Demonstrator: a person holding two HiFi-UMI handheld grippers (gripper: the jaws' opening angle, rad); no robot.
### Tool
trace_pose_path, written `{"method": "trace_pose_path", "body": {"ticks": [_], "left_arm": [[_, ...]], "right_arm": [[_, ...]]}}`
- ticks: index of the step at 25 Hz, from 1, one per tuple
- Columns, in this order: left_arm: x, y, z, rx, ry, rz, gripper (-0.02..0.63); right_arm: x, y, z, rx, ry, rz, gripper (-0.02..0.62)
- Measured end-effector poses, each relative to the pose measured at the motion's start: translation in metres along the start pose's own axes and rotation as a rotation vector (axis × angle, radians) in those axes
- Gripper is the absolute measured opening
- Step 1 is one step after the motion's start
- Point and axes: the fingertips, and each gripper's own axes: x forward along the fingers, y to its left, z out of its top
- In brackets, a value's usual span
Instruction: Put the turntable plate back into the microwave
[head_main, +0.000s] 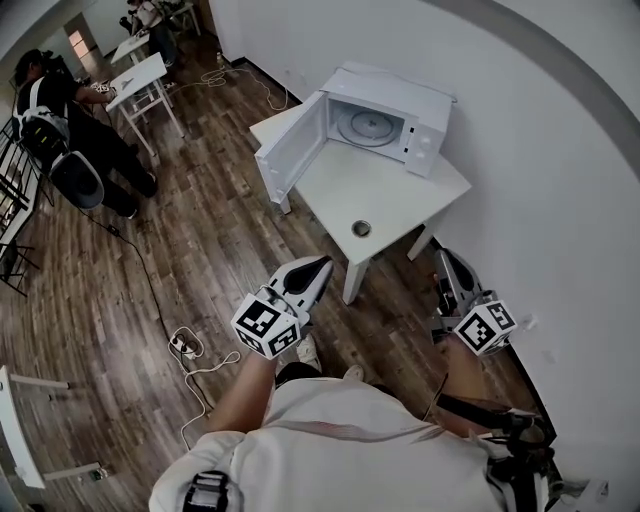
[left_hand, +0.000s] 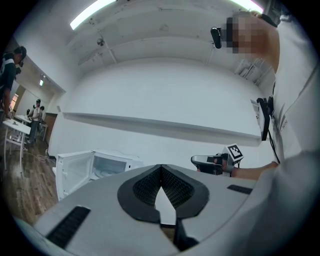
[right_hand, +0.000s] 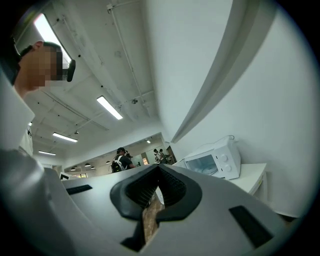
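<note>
The white microwave (head_main: 378, 118) stands at the back of a white table (head_main: 385, 200) with its door (head_main: 292, 150) swung open to the left. The round glass turntable plate (head_main: 362, 126) lies flat inside the cavity. My left gripper (head_main: 318, 266) hangs over the floor in front of the table, shut and empty. My right gripper (head_main: 442, 256) is off the table's right front corner, also shut with nothing in it. In the left gripper view the jaws (left_hand: 160, 168) meet at their tips, with the open microwave (left_hand: 97, 167) ahead at left. The right gripper view (right_hand: 159, 167) shows the microwave (right_hand: 212, 160) from its right side.
A small round fitting (head_main: 361, 228) sits in the table top near its front. A white wall (head_main: 560, 200) runs along the right. A power strip and cable (head_main: 186, 346) lie on the wood floor at left. Another person (head_main: 70, 130) and white desks (head_main: 140, 80) are far left.
</note>
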Motion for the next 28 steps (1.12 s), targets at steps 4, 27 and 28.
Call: {"method": "trace_pose_path", "body": {"ticks": [4,27,28], "left_arm": [[-0.015,-0.015,0.011,0.020,-0.013,-0.022,0.011],[-0.125,0.022,0.019,0.026,-0.009,-0.110,0.011],[-0.126,0.021,0.018,0.025,-0.009,-0.108,0.011]], "right_arm": [[-0.015,0.024,0.002,-0.055,0.002,-0.008,0.005],[-0.008,0.146,-0.057,-0.148,0.036,-0.123,0.005],[-0.009,0.146,-0.058,-0.147,0.039,-0.123,0.005]]}}
